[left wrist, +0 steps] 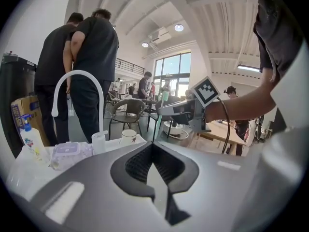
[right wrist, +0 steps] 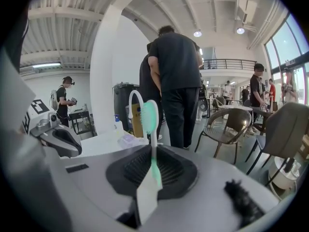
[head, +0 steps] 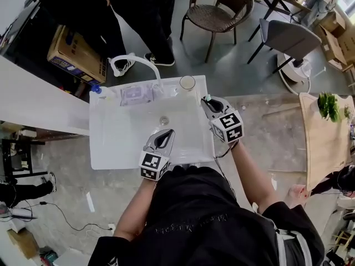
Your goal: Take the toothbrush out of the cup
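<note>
A green and white toothbrush [right wrist: 150,117] stands upright between the jaws of my right gripper [right wrist: 152,153], which is shut on its handle. In the head view my right gripper [head: 209,102] hovers over the sink's right edge, and the brush's green tip [head: 207,98] shows at its front. The white cup [head: 187,82] stands on the sink's back rim, apart from the brush, a little behind and left of the right gripper. The cup [left wrist: 128,136] also shows in the left gripper view. My left gripper [head: 164,137] hangs over the basin's near side, shut and holding nothing [left wrist: 152,148].
A white sink [head: 111,148] has a curved faucet [head: 136,60] at the back. A wipes pack [head: 133,95] and a soap bottle [head: 97,88] lie on the rim. People stand behind the sink. Chairs [head: 215,10] and a cardboard box [head: 75,54] are beyond.
</note>
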Motion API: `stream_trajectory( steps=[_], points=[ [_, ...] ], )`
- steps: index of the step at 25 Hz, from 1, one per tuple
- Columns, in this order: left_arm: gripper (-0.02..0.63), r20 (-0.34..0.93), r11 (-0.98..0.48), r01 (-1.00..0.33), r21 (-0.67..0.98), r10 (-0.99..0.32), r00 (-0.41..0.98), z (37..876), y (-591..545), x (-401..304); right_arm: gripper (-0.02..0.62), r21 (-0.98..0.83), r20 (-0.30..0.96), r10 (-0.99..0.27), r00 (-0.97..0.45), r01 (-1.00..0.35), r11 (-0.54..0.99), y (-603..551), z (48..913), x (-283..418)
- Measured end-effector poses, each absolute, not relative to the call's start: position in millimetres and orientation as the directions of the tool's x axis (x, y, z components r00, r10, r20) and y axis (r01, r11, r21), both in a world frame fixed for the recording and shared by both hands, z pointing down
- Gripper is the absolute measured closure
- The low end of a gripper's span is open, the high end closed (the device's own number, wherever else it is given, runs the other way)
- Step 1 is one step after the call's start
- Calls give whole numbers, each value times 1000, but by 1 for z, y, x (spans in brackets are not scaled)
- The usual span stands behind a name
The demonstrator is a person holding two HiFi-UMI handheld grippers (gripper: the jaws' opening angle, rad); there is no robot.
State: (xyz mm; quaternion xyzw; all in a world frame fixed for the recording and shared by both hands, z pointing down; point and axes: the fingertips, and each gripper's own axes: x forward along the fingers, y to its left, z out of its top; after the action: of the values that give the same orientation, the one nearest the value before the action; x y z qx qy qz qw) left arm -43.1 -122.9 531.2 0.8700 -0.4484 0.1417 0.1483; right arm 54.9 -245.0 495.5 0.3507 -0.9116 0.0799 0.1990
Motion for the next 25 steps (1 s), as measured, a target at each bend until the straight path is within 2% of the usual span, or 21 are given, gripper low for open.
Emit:
stream_trajectory(
  steps=[25],
  points=[
    [600, 386, -553, -823, 128, -737, 555, 533, -124, -42, 555, -55, 410, -548, -729, -619, 783, -179, 481, 47]
  ],
)
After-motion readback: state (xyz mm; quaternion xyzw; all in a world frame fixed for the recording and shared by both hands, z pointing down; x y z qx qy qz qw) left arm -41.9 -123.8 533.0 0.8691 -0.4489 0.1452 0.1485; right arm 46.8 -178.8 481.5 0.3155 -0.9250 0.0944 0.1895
